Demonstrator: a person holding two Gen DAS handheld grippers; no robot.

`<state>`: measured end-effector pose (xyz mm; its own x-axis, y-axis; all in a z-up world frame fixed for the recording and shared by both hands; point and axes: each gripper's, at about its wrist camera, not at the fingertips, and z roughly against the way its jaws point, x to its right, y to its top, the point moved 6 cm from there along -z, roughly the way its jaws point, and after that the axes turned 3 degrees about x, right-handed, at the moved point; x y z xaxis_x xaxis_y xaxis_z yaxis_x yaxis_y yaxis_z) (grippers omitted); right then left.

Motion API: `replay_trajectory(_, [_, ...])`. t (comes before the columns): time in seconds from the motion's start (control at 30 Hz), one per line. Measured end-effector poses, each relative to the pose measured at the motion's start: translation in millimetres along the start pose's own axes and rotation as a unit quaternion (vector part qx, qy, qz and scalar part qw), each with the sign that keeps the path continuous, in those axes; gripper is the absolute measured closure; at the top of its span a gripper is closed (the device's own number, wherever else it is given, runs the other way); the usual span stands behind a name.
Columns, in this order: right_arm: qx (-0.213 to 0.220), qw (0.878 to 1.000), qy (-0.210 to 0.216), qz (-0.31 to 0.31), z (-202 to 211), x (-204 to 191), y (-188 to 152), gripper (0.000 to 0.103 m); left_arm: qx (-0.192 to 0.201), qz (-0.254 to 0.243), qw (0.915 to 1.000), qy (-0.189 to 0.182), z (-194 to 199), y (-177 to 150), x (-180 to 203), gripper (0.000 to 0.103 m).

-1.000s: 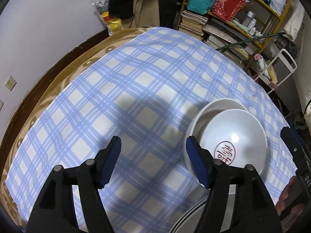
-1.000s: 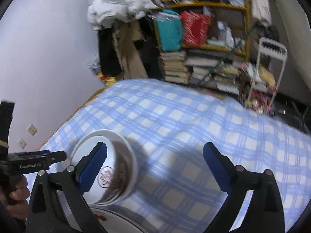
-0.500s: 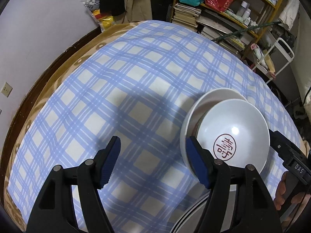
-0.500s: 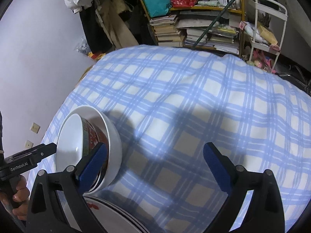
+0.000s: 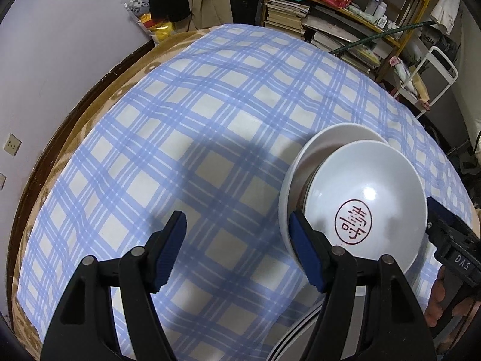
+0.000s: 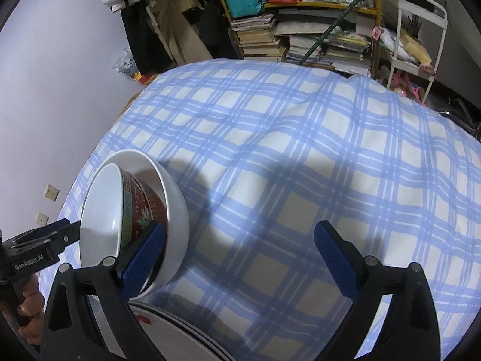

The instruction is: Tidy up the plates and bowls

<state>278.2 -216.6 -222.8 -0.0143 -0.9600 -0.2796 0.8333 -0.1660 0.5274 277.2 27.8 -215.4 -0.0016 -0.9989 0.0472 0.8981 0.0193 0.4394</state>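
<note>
Glossy white porcelain: a red-patterned bowl (image 6: pixel 135 207) with a red seal character inside sits nested in a plain white bowl (image 6: pixel 176 219) on the blue plaid cloth (image 5: pixel 210 114), beside a stack of plates (image 6: pixel 168 337). Left gripper (image 5: pixel 237 252) and right gripper (image 6: pixel 240 258) both stand wide, blue ribbed pads holding nothing.

wall: plain pale wall (image 5: pixel 60 45) facing in | surface: blue-and-white checked cloth (image 5: pixel 210 120) covering | back: cluttered yellow-framed shelf of stacked books (image 6: pixel 300 39) standing | light: shadows falling
</note>
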Motion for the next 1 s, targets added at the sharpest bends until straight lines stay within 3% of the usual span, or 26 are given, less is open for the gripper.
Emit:
replay_trajectory(0.13, [0.004,1.0,-0.012,0.019,1,-3,0,0.0,0.001,0.0,1.0,0.003,0,-1,0,0.033])
replay_trajectory(0.67, [-0.023,0.999,0.003,-0.031,-6,0,-11,0.0,0.002,0.01,0.9997,0.024,-6,-1,-3,0.03])
replay_trajectory(1.0, [-0.032,0.999,0.009,-0.04,-11,2,-12,0.0,-0.012,0.0,0.9999,0.007,-10,3,-4,0.03])
